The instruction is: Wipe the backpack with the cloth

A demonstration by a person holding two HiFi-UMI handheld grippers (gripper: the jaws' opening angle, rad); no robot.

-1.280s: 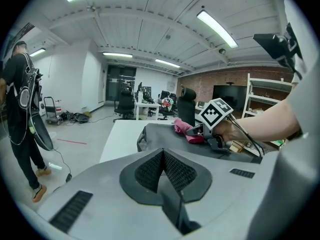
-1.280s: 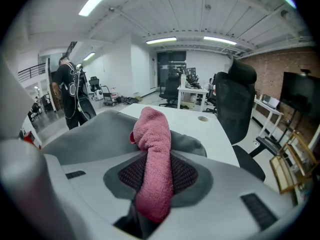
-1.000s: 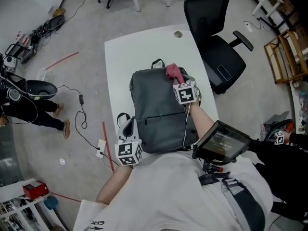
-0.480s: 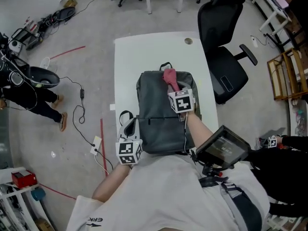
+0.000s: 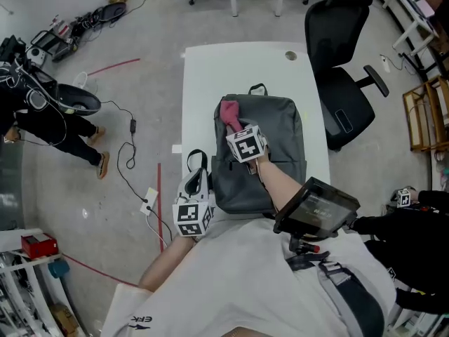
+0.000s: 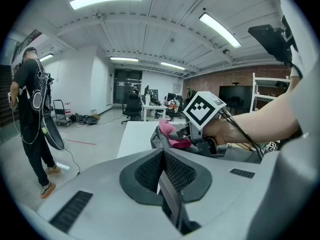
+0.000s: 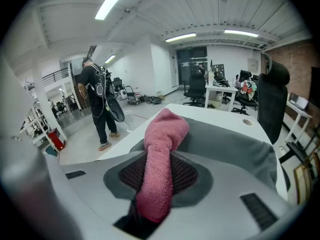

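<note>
A white table (image 5: 203, 76) (a round cable hole (image 5: 291, 56) sits near its far edge) stands on a grey floor (image 5: 161, 20). A black office chair (image 5: 344, 97) is just beside its right side. At the left stands a person in black (image 5: 49, 126), with a black cable (image 5: 132, 127) and a red tape line (image 5: 114, 67) on the floor nearby.

Left gripper (image 6: 161, 159) jaws are pinched together on a thin dark strap (image 6: 170, 201). Beyond, the right gripper (image 6: 180, 132) holds a pink cloth (image 6: 167, 130) against the grey backpack (image 6: 235, 154) on the white table (image 6: 135, 134), whose left edge lies bare. A person (image 6: 32, 109) stands far left
</note>
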